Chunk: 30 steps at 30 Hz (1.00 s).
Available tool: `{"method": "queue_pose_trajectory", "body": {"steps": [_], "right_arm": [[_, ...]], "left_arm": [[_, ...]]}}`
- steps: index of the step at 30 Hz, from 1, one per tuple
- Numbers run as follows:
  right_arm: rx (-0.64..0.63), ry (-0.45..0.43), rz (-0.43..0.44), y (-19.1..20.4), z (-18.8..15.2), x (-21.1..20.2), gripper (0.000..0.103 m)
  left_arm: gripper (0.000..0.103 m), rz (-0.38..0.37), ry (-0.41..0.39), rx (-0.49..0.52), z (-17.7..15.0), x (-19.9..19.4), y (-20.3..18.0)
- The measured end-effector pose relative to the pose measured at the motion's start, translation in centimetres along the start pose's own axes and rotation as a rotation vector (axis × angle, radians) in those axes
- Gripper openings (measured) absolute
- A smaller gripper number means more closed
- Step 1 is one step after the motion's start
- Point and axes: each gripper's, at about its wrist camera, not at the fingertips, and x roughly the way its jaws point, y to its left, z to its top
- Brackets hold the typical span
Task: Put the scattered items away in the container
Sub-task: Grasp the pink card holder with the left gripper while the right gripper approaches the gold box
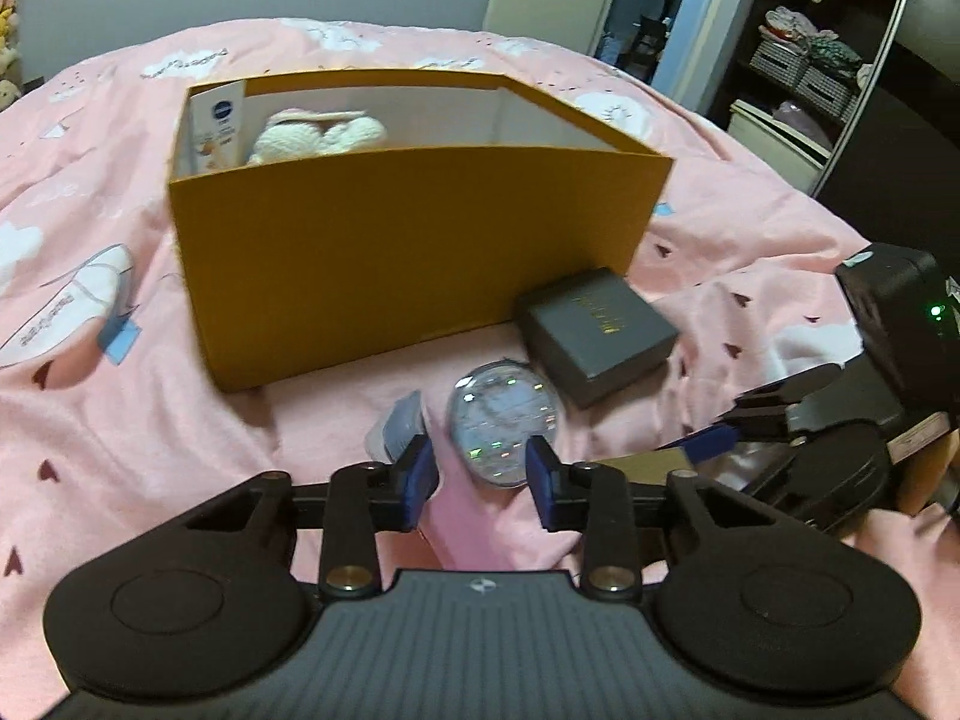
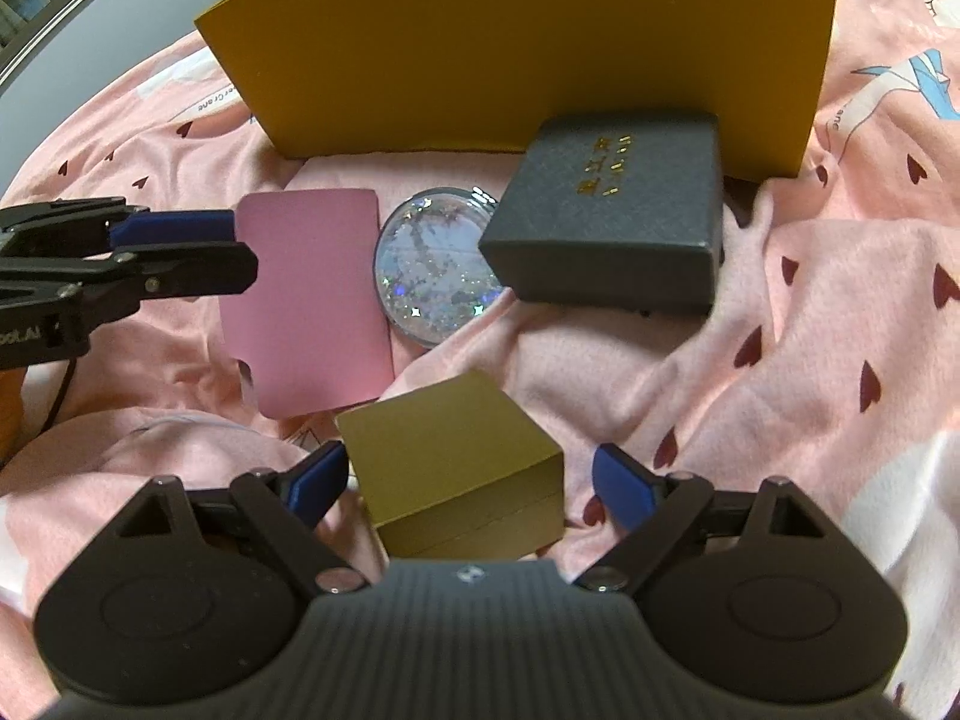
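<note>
An orange box (image 1: 414, 246) stands on the pink bed, also in the right wrist view (image 2: 528, 42). It holds a white plush (image 1: 318, 132) and a cream tube (image 1: 217, 126). In front lie a grey box (image 1: 600, 333) (image 2: 612, 216), a round glitter disc (image 1: 503, 420) (image 2: 435, 267), a pink card (image 2: 306, 300) and a gold box (image 2: 459, 468). My left gripper (image 1: 480, 477) is open, its jaws standing over the pink card and the disc's near edge. My right gripper (image 2: 471, 480) is open with the gold box between its fingers; it also shows at the right (image 1: 714, 441).
The pink bedspread (image 1: 120, 420) is rumpled around the items. An open door and dark shelves with baskets (image 1: 804, 69) stand beyond the bed at the back right.
</note>
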Motion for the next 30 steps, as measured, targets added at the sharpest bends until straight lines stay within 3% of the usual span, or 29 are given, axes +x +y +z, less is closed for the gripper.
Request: {"method": "queue_pose_trajectory", "body": {"steps": [5, 9, 16, 19, 23, 30], "right_arm": [[-0.002, -0.006, -0.002, -0.1, 0.0, -0.2, 0.087], [-0.002, -0.007, -0.002, -0.2, 0.1, -0.3, 0.087], [0.001, -0.008, -0.001, -0.3, 0.0, -0.3, 0.087], [0.002, -0.008, 0.002, -0.4, 0.0, -0.4, 0.087], [0.003, -0.007, 0.003, -0.4, 0.0, -0.4, 0.087], [0.001, -0.007, 0.002, -0.5, 0.0, -0.4, 0.087]], "left_arm": [[0.016, 0.069, -0.002, -0.003, 0.1, 0.4, -0.7], [0.016, 0.164, 0.008, -0.087, -0.1, 0.9, 0.6], [0.016, 0.236, 0.051, -0.162, -0.8, 1.9, 2.7], [0.026, 0.247, 0.074, -0.173, -0.9, 2.1, 2.9], [0.051, 0.259, 0.138, -0.205, -1.1, 2.1, 3.3], [0.052, 0.168, 0.208, -0.294, -2.0, 2.6, 4.6]]}}
